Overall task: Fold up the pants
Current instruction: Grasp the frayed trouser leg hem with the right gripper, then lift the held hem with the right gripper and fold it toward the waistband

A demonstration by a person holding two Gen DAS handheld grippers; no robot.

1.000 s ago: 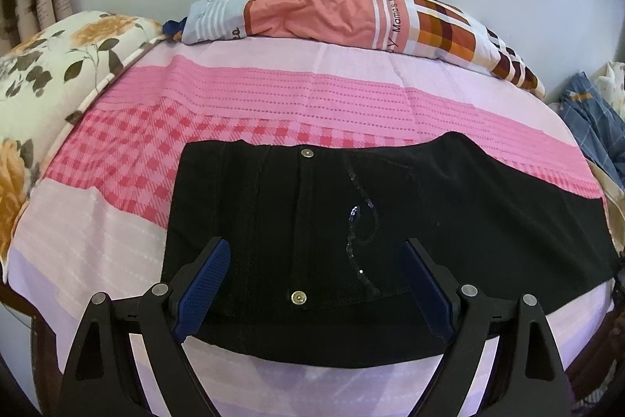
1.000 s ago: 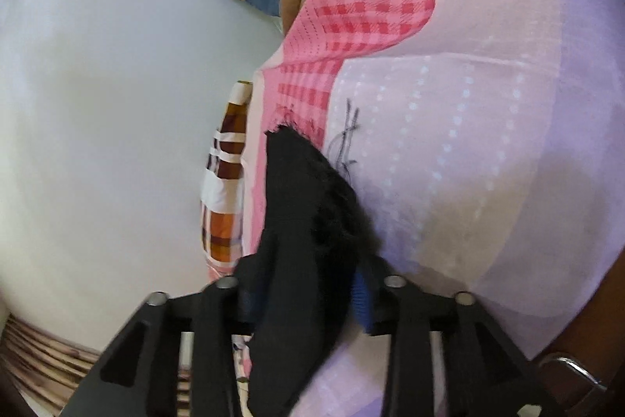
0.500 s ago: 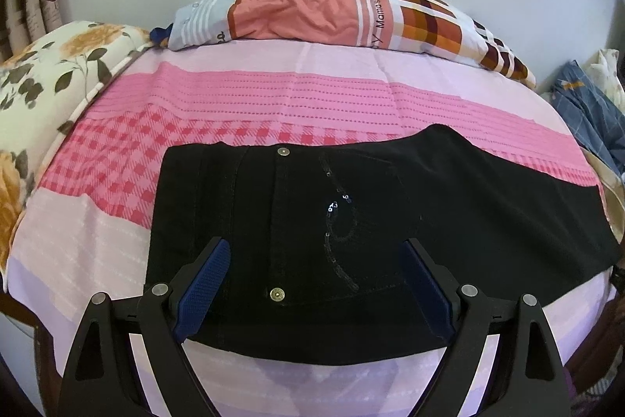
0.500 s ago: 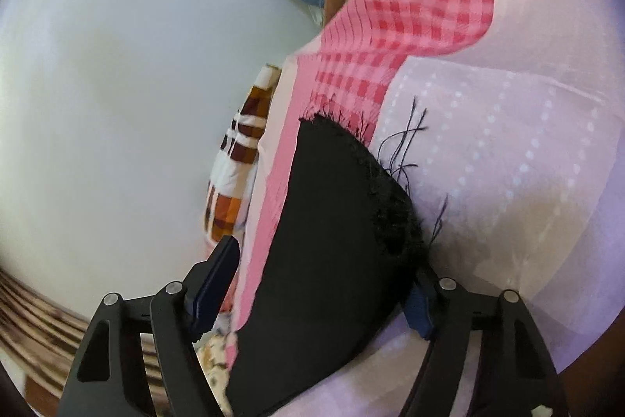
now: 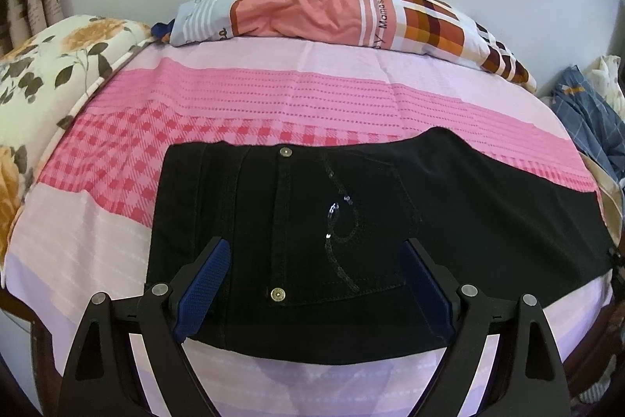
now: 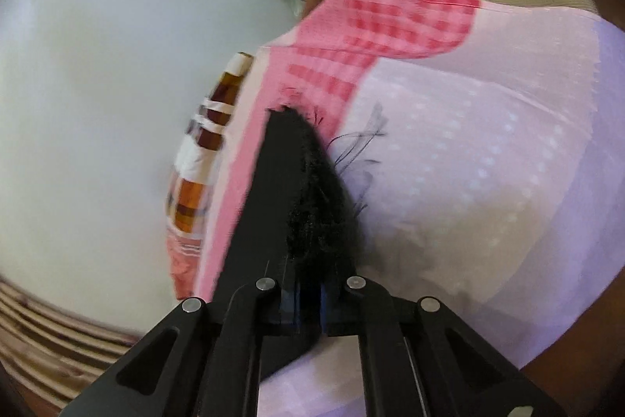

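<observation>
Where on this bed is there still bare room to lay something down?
The widest free patch is the pink sheet between the black pants and the striped pillow by the wall. A smaller patch lies left of the pants, beside the floral pillow. The right edge is crowded by the pant leg and blue clothes.

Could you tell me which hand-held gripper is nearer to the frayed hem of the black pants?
Right. The right hand-held gripper is shut on the frayed hem; the left hand-held gripper hovers open over the waist end.
</observation>
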